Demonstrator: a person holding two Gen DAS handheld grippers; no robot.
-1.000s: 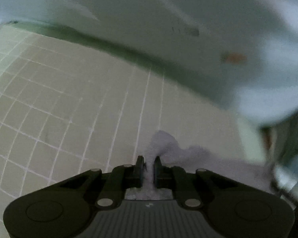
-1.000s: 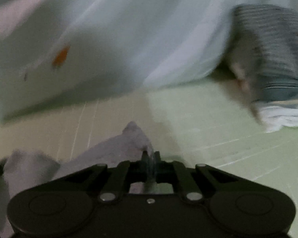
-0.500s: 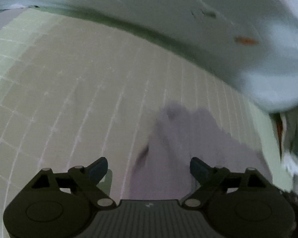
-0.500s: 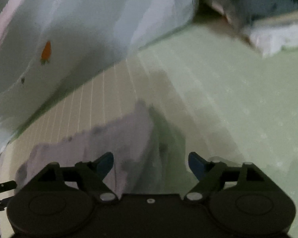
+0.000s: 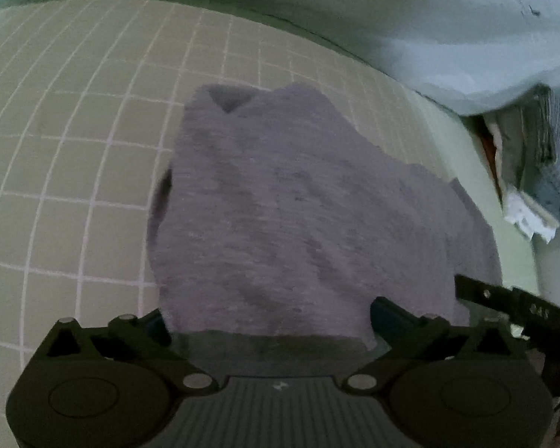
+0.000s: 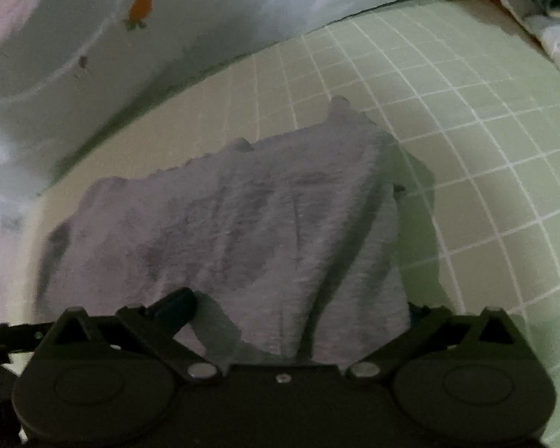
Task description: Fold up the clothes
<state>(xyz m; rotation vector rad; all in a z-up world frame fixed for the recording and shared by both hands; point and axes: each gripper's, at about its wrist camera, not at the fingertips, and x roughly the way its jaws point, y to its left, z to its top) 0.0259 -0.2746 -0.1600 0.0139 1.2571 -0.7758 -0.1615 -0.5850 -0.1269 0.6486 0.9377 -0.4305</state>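
Observation:
A grey-lilac garment (image 5: 298, 205) lies folded on the green grid mat (image 5: 74, 149). It also shows in the right wrist view (image 6: 235, 231). My left gripper (image 5: 268, 317) is open, its jaws spread over the garment's near edge, holding nothing. My right gripper (image 6: 298, 306) is open too, jaws spread at the garment's near right part, holding nothing. The right gripper's side (image 5: 511, 306) shows at the right of the left wrist view.
A pale blue sheet with a carrot print (image 5: 448, 18) lies along the far side of the mat, also in the right wrist view (image 6: 130, 18). A stack of folded striped clothes (image 5: 534, 171) sits at the far right. The mat (image 6: 485, 130) extends to the right.
Both grippers were shut on the garment's edge a second ago. They have let go, opened wide and pulled back, and the garment now lies flat on the mat.

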